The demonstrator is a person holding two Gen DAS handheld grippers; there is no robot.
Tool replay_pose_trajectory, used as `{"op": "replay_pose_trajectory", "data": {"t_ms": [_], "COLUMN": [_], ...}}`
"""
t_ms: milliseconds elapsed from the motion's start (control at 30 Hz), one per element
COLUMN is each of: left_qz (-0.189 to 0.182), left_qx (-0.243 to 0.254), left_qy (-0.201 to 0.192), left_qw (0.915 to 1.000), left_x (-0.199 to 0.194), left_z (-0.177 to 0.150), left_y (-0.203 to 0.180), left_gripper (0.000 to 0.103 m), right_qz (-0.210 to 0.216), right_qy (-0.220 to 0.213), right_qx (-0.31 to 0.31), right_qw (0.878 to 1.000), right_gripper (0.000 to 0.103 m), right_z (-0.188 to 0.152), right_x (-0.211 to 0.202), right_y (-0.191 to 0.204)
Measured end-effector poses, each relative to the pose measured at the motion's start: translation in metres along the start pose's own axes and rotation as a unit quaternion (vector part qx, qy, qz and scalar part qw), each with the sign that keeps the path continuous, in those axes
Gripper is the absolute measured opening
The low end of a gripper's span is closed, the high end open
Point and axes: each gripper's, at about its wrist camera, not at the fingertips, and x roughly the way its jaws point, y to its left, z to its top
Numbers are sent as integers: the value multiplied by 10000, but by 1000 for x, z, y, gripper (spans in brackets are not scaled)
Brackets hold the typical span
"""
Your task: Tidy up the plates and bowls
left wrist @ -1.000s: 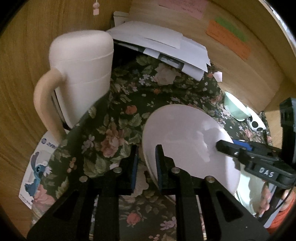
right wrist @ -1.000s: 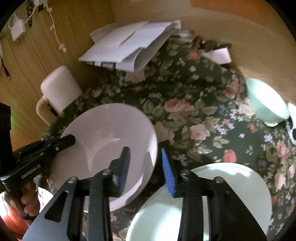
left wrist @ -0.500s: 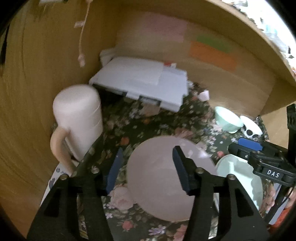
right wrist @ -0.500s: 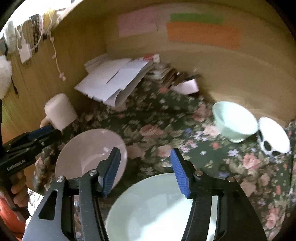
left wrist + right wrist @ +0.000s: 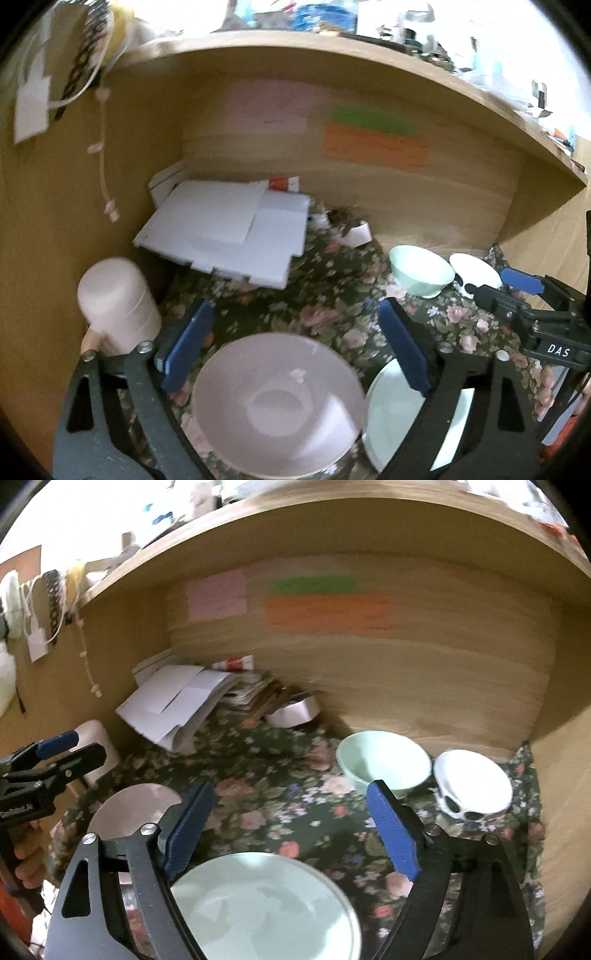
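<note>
A pink plate (image 5: 279,404) lies on the floral cloth (image 5: 325,306), below my open, empty left gripper (image 5: 295,336). A pale green plate (image 5: 391,410) lies right of it. In the right wrist view the green plate (image 5: 262,908) is below my open, empty right gripper (image 5: 291,827), with the pink plate (image 5: 129,805) to its left. A mint bowl (image 5: 382,766) and a white bowl with black spots (image 5: 472,782) stand at the back right; they also show in the left wrist view as the mint bowl (image 5: 421,269) and the white bowl (image 5: 474,267).
A pink mug (image 5: 118,306) stands at the left wall. A stack of white papers (image 5: 229,232) lies at the back left, a tape roll (image 5: 295,712) beside it. Wooden walls and a shelf (image 5: 332,524) enclose the nook.
Both grippers let go of the pink plate, opened wide and pulled back and up. The pink plate now lies flat on the cloth beside the green plate.
</note>
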Motion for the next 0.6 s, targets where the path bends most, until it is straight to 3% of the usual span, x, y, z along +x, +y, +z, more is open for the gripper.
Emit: {"op": "replay_pose_trajectory", "data": {"t_ms": [333,600], "left_qz": [-196,-437], "left_qx": [212,438], "left_qy": [76,368], "left_qw": [9996,9974], "left_x": [40,86], "left_z": [23,31], "left_y": [-50,-84], "left_gripper": [97,97], "right_qz": [-298,-650], "right_qy": [69,379], "right_qx": [241,468], "right_qw": [9992,9961], "right_gripper": [83,83], "right_z": [10,8], "right_x": [7,41], "right_y": [-58,-99]}}
